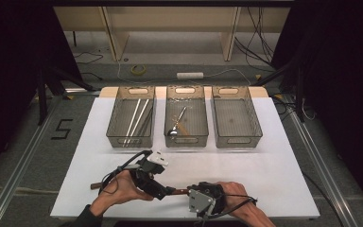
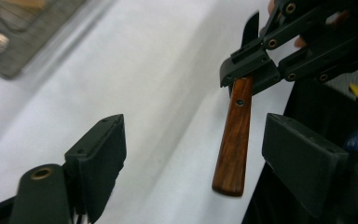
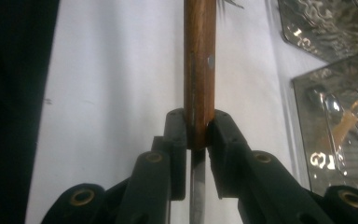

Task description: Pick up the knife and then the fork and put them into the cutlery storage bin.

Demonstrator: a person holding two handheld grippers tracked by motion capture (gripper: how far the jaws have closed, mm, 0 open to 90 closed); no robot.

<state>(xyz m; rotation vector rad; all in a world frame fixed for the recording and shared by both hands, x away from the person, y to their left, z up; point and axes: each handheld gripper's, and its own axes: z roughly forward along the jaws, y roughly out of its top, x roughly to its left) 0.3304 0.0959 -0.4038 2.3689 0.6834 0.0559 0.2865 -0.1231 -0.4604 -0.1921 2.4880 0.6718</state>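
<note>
A knife with a brown wooden handle (image 2: 235, 140) is held level above the white table. My right gripper (image 3: 196, 126) is shut on it where the handle (image 3: 199, 60) meets the steel blade (image 3: 196, 196). My left gripper (image 2: 198, 149) stands open, its two pads wide apart on either side of the handle's free end and touching neither side. In the high view both hands sit close together near the table's front edge, with the left gripper (image 1: 167, 191) facing the right gripper (image 1: 190, 191) and the short handle (image 1: 179, 191) between them.
Three clear bins stand in a row at the back: the left bin (image 1: 130, 141) holds chopsticks, the middle bin (image 1: 186, 140) a spoon and another utensil, the right bin (image 1: 238, 140) nothing. A brown tip (image 1: 94, 185) sticks out left of the left hand. White table (image 1: 274, 175).
</note>
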